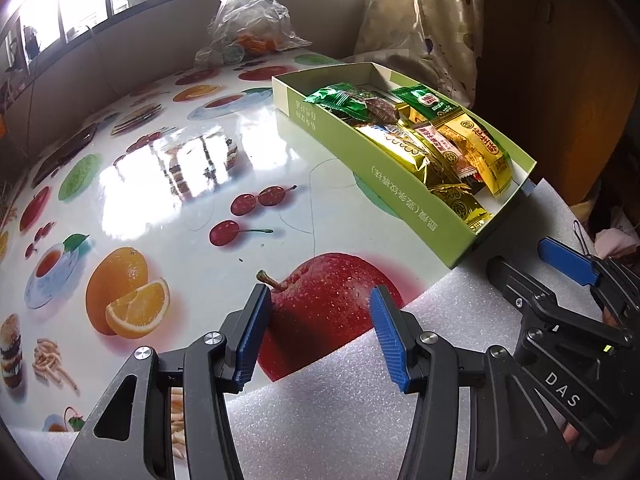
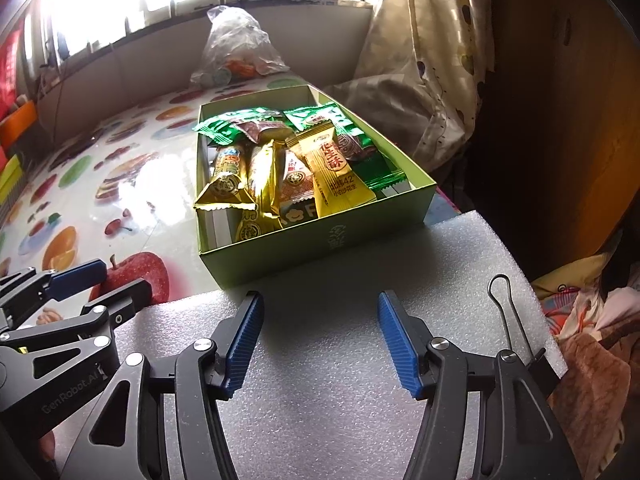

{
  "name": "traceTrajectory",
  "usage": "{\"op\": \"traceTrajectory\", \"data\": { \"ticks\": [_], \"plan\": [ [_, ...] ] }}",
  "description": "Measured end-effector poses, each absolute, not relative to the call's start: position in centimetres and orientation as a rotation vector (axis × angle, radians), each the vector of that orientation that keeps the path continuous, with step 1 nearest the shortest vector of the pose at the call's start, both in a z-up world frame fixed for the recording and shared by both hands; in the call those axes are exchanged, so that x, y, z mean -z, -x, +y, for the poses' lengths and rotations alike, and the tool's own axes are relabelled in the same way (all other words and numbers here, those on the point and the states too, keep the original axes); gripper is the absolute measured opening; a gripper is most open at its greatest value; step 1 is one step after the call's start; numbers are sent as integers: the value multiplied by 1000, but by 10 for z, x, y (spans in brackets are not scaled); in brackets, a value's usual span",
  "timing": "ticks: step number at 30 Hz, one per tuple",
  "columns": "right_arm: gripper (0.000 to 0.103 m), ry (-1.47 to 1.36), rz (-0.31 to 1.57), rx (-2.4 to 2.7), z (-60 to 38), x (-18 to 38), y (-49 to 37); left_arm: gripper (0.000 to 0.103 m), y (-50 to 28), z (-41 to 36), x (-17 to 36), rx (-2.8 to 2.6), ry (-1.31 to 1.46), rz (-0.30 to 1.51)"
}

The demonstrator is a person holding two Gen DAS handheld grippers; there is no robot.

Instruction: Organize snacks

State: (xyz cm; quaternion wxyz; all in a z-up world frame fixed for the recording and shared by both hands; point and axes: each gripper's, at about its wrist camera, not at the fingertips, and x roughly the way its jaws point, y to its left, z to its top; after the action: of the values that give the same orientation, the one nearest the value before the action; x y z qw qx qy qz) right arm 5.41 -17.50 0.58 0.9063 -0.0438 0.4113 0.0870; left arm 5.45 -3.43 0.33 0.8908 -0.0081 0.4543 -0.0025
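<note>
- My left tongs [image 1: 318,334] hang wide apart with nothing between them; ribbed blue rubber pads [image 1: 252,340] on black metal arms, poised over the seam where the foam sheet [image 1: 360,420] meets the counter [image 1: 200,184].
- My right tongs [image 2: 320,344] are likewise spread wide and hold nothing, over the same white foam sheet [image 2: 340,400], whose surface is finely pebbled and matte.
- The box [image 2: 320,244] is a shallow, open rectangular tray of pale green cardboard, printed lettering on its outer walls. It rests on the counter at the far right, its near end touching the foam's edge, just beyond the right tongs.
- The snacks [image 2: 288,164] lie inside the box in a loose heap: crinkled gold foil packets with crimped ends, a smooth yellow wrapper [image 2: 334,172] with red characters, glossy green packets [image 2: 236,122] toward the far end, one pink-and-white wrapper between the gold ones.
- From the left view the box [image 1: 384,184] runs diagonally; the gold packets [image 1: 420,160] overlap its near half.
- The counter is glossy, reflecting window glare, and printed with fruit: a red apple [image 1: 320,320], cherries, cut orange.
- A crumpled clear plastic bag [image 1: 248,20] sits at the far edge, well apart from the box.
- A metal binder clip [image 2: 516,328] with wire loop handle grips the foam's right edge.
</note>
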Motion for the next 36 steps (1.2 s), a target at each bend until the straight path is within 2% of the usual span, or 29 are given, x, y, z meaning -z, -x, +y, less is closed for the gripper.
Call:
{"op": "traceTrajectory", "data": {
  "ticks": [36],
  "plan": [
    [60,84,847,-180,-177,-6,-55,53,-54,-33,-4,-1,24,940]
  ]
}}
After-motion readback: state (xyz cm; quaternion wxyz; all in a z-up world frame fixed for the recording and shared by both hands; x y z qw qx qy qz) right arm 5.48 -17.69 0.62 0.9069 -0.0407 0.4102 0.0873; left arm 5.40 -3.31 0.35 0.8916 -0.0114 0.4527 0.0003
